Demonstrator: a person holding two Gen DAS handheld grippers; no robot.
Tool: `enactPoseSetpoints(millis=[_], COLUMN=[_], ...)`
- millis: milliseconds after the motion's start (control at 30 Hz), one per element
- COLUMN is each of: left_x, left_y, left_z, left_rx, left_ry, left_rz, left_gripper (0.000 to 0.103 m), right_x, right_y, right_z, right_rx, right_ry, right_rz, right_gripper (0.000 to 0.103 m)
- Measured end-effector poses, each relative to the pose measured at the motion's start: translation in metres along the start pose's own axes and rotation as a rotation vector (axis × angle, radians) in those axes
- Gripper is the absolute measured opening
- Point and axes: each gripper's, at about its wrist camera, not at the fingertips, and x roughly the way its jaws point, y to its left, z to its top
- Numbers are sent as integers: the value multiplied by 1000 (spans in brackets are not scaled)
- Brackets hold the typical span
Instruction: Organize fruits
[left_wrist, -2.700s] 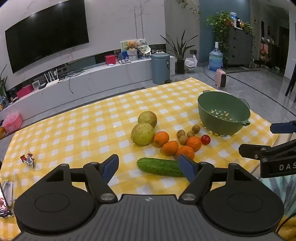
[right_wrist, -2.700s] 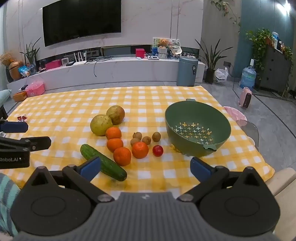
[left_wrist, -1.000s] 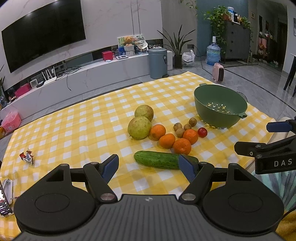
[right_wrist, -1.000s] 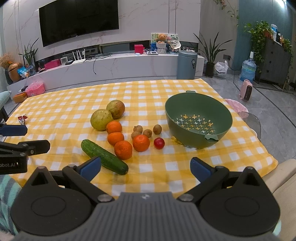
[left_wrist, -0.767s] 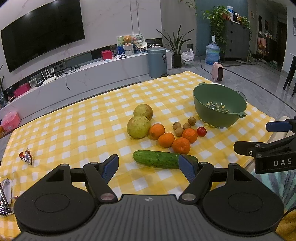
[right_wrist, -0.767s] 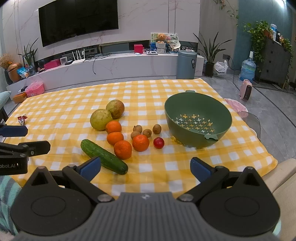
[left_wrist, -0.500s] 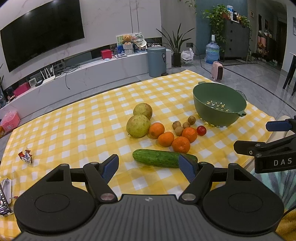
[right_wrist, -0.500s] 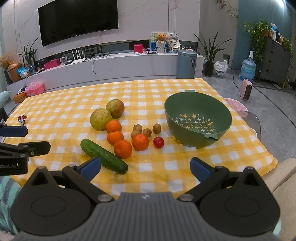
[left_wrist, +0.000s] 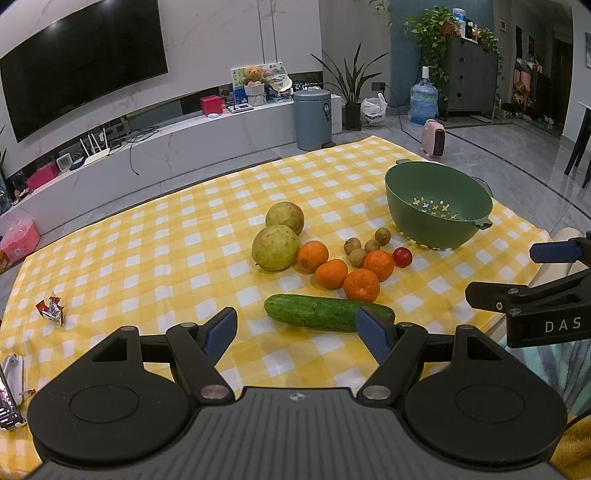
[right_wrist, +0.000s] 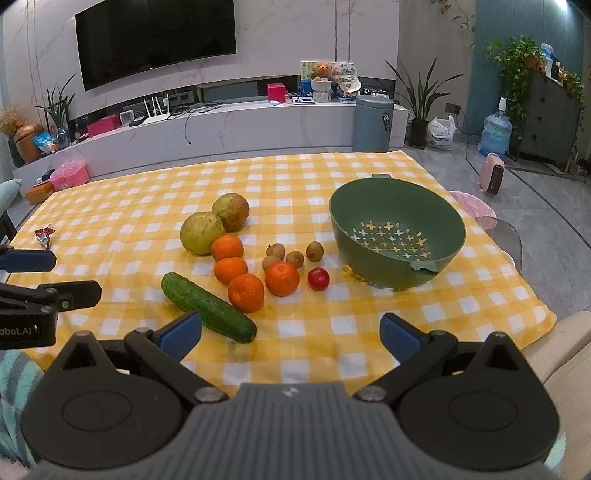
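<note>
A cluster of fruit lies mid-table on the yellow checked cloth: two green-yellow guavas (left_wrist: 276, 248), several oranges (left_wrist: 331, 273), three small brown longans (left_wrist: 357, 257), a red cherry tomato (left_wrist: 402, 256) and a cucumber (left_wrist: 325, 312). An empty green colander bowl (left_wrist: 437, 214) stands to their right; it also shows in the right wrist view (right_wrist: 397, 232). My left gripper (left_wrist: 297, 332) is open and empty, just short of the cucumber. My right gripper (right_wrist: 291, 334) is open and empty, near the front edge, short of the cucumber (right_wrist: 208, 307) and oranges (right_wrist: 245, 292).
A small red wrapper (left_wrist: 51, 313) lies at the cloth's left edge. A phone-like object (left_wrist: 9, 387) sits at the near left corner. A pink cloth (right_wrist: 471, 206) lies on a glass top beyond the bowl. The table edge runs close below the grippers.
Both grippers have drawn back slightly and risen, so the fruit looks a little farther away. Both stay open; nothing on the table has moved.
</note>
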Motion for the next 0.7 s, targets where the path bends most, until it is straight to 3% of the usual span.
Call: enactPoseSetpoints(millis=[700], left_x=[-2], left_y=[4], left_z=[1], left_rx=[-1], left_ry=[18], left_rz=[2], left_gripper=[86], right_x=[3], right_y=[8], right_z=[5], right_rx=[-24], right_ry=[11], right_rz=[9], right_gripper=[99])
